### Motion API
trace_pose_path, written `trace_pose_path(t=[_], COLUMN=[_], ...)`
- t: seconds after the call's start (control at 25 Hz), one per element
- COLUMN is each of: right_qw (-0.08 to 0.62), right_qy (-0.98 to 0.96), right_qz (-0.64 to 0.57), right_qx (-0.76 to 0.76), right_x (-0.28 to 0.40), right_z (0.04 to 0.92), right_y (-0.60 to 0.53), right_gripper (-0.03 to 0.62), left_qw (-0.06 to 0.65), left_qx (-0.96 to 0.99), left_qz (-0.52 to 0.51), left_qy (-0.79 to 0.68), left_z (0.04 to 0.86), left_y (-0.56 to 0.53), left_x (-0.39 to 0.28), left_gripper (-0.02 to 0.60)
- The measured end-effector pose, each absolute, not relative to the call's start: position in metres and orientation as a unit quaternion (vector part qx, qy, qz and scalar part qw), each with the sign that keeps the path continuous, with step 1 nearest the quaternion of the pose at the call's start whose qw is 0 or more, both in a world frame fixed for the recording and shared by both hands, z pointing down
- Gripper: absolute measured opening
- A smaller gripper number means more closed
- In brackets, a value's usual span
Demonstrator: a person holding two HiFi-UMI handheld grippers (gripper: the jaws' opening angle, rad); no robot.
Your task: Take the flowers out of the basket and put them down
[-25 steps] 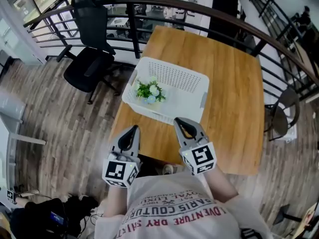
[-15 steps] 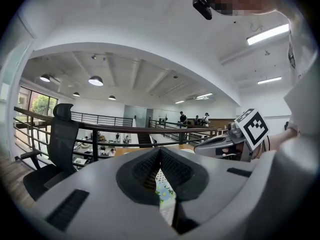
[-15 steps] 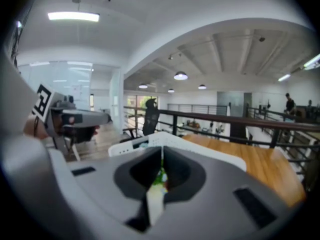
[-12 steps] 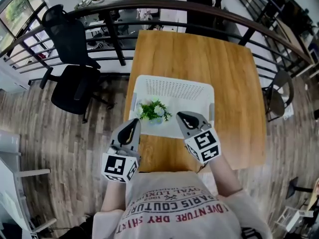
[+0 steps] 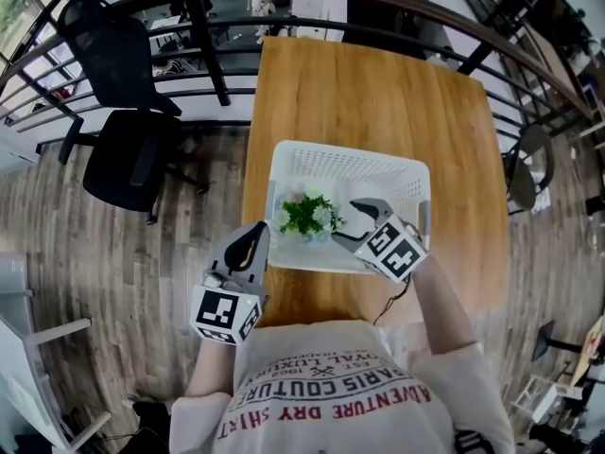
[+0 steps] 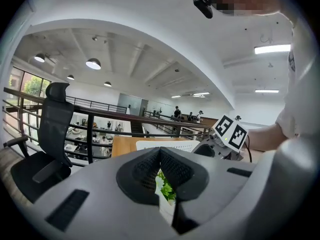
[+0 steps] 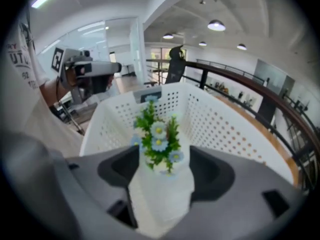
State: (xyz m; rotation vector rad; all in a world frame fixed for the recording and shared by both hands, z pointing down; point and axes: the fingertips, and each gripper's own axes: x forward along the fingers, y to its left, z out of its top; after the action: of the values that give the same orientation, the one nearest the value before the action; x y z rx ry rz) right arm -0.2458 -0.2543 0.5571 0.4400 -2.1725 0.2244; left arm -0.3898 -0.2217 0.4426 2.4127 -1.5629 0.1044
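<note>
Our right claw [image 5: 346, 221] reaches into the white basket [image 5: 350, 164] with its jaws opening and nothing pressed between them. Below it, and running well beyond it, lies the wooden bench [image 5: 378, 102]. The basket's perforated walls rise around this claw. The flowers [image 5: 310, 214], a small upright bunch of blue and white blooms with green leaves, stand on the basket floor just ahead of the jaws, in line with their gap. Our left claw [image 5: 253, 242], jaws together and empty, hovers just outside the basket's near corner.
</note>
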Motion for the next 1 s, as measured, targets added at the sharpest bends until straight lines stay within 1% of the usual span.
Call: trace_pose_path(t=[0.2,0.32,0.44,0.6,1.0], right_qw=[0.519,0.53,0.525,0.521,0.551], right_qy=[-0.844,-0.84,-0.845,-0.849,-0.83], right_qz=[0.024,0.035,0.055,0.052,0.062], right_qx=[0.135,0.111,0.088,0.076,0.055], right_x=[-0.25,-0.258,-0.27,-0.285,-0.3], right_z=[0.609,0.634,0.649,0.66,0.697], right_y=[-0.268,-0.271,-0.271,-0.277,-0.282], right_gripper=[0.385,0.414,0.429,0.436,0.446], left_qw=[0.152,0.155,0.163,0.173,0.189], left_qx=[0.841,0.851,0.857,0.863,0.877], left_qz=[0.047,0.059,0.058,0.059,0.072], left_qy=[-0.517,-0.498,-0.486,-0.47,-0.437], left_z=[0.46,0.469,0.476,0.479,0.491], left_y=[-0.225,-0.227,-0.23,-0.236,-0.238], left_x=[-0.394,-0.39,-0.387,-0.381,-0.371], left_gripper=[0.025,0.025,0.025,0.025,0.025])
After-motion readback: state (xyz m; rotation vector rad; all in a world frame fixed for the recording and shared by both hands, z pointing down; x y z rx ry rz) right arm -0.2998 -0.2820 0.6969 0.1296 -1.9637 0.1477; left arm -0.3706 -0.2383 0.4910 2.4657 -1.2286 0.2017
